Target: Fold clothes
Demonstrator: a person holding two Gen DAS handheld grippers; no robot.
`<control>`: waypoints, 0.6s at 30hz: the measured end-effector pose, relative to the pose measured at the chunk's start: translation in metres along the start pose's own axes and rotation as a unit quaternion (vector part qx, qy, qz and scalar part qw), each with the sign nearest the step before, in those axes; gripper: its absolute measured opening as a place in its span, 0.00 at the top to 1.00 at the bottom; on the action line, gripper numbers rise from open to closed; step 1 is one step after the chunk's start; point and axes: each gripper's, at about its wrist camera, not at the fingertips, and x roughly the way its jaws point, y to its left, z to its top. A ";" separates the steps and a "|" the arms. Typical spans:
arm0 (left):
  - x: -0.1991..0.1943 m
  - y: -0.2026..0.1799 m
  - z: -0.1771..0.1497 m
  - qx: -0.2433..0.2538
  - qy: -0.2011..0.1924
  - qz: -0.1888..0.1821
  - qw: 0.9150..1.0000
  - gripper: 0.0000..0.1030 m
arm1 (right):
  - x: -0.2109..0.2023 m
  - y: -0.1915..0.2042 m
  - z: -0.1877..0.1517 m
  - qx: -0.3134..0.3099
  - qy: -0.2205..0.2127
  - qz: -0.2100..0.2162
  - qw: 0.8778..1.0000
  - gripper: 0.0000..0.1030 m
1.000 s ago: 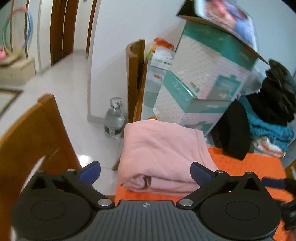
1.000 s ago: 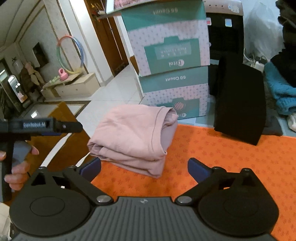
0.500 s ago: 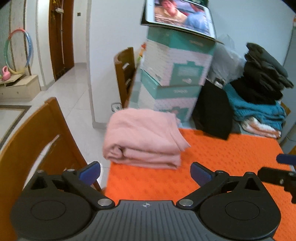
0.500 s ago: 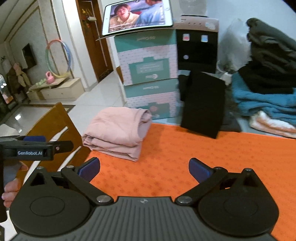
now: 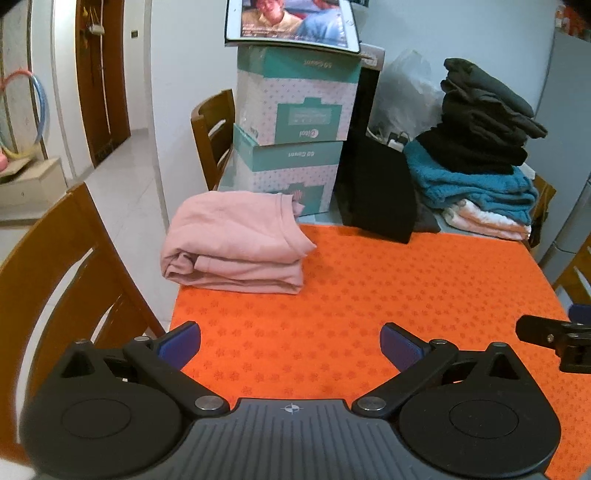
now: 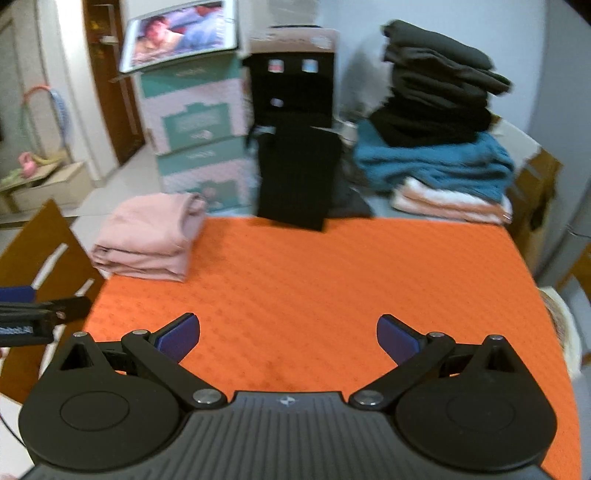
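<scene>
A folded pink garment (image 5: 236, 242) (image 6: 147, 236) lies at the far left corner of the orange table mat (image 5: 369, 295) (image 6: 332, 280). A folded black garment (image 5: 376, 192) (image 6: 295, 177) stands at the mat's far edge. My left gripper (image 5: 290, 341) is open above the near left of the mat, well short of the pink garment, with nothing between its fingers. My right gripper (image 6: 288, 334) is open over the near middle of the mat, also empty. Each gripper's tip shows at the edge of the other's view.
A pile of folded dark, teal and pale clothes (image 5: 480, 155) (image 6: 439, 140) sits at the back right. Two stacked teal boxes (image 5: 291, 136) carry a tablet (image 5: 291, 22). Wooden chairs stand at the left (image 5: 62, 266) and behind the table (image 5: 214, 133).
Both grippers have pulled back and away from the pink garment, which now lies farther off; more of the mat and the clothes pile has come into view. Both stay open.
</scene>
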 end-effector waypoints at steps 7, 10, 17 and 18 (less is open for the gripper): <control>0.001 -0.019 -0.018 0.012 0.031 -0.018 0.999 0.00 | 0.000 -0.014 -0.023 0.026 0.009 -0.023 0.999 0.00; 0.006 -0.024 -0.026 0.023 0.064 -0.023 0.997 0.00 | 0.000 -0.018 -0.029 0.044 0.014 -0.018 0.999 0.00; 0.007 -0.026 -0.033 0.029 0.077 -0.027 0.996 0.00 | 0.006 -0.015 -0.035 0.045 0.026 -0.027 0.998 0.00; 0.007 -0.025 -0.033 0.029 0.077 -0.024 0.996 0.00 | 0.007 -0.015 -0.035 0.045 0.028 -0.027 0.998 0.00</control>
